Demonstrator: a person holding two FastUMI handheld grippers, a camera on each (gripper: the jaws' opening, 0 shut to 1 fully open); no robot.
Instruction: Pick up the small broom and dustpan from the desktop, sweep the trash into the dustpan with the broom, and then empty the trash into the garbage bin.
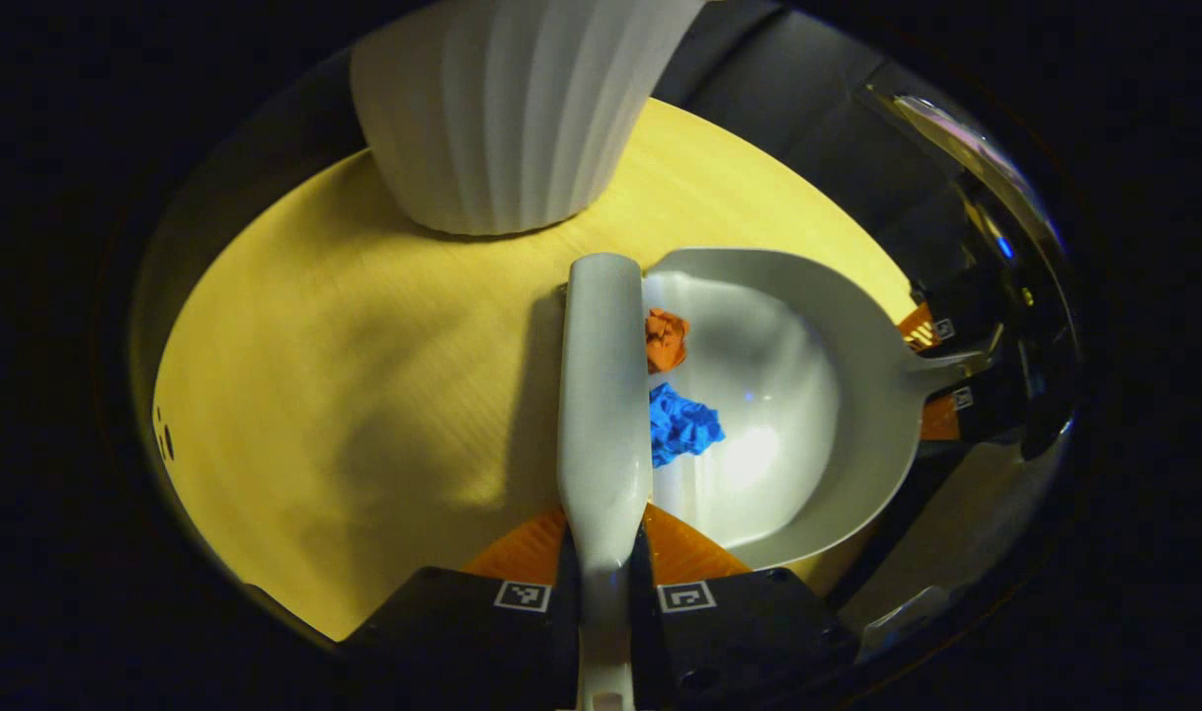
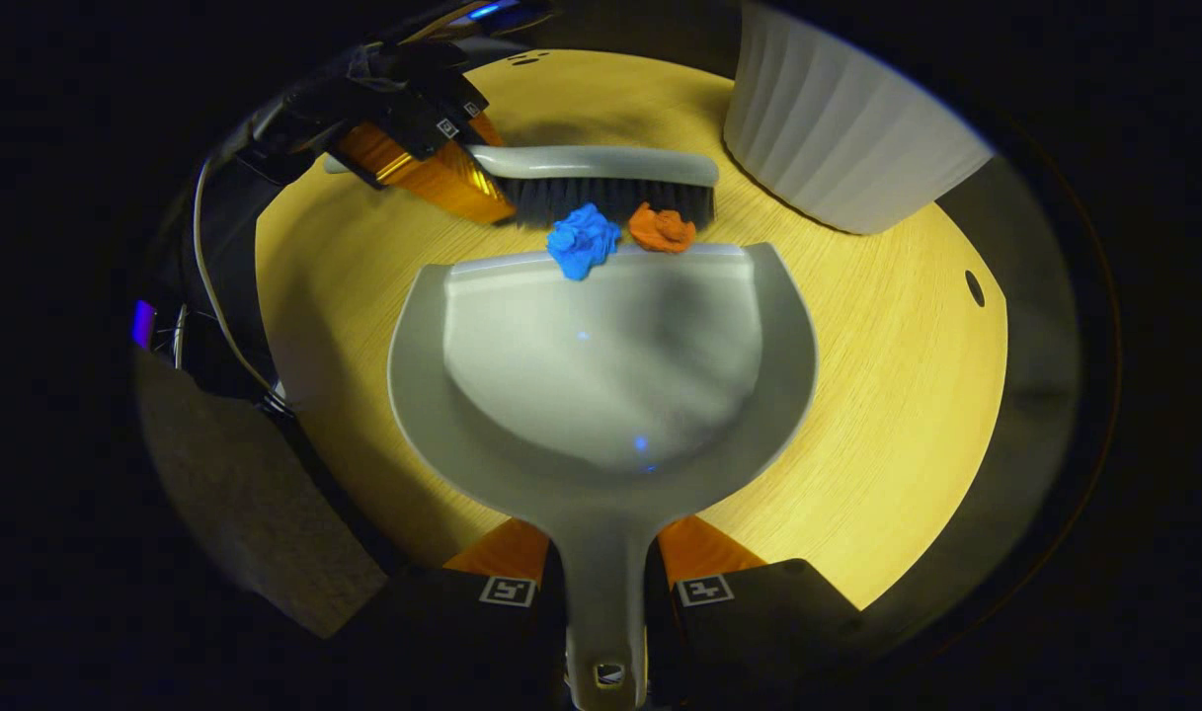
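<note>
Sweeping, trash at dustpan lip.
Left gripper (image 1: 605,583) clamps broom (image 1: 605,395); right gripper (image 2: 605,592) clamps dustpan (image 2: 601,395). Blue wad (image 2: 583,240), orange wad (image 2: 662,228) at twelve o'clock; next, push inward.

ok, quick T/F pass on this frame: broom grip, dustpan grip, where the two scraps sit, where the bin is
1. The left gripper is shut on the broom handle. True.
2. The right gripper holds nothing. False: it is shut on the dustpan handle.
3. The blue scrap and the orange scrap lie at the dustpan's front lip, against the bristles. True.
4. Both scraps are already in the garbage bin. False: neither is in the bin.
5. The white ribbed garbage bin stands on the wooden desktop. True.
6. The dustpan is tipped over the bin. False: it lies low over the desktop, apart from the bin.
</note>
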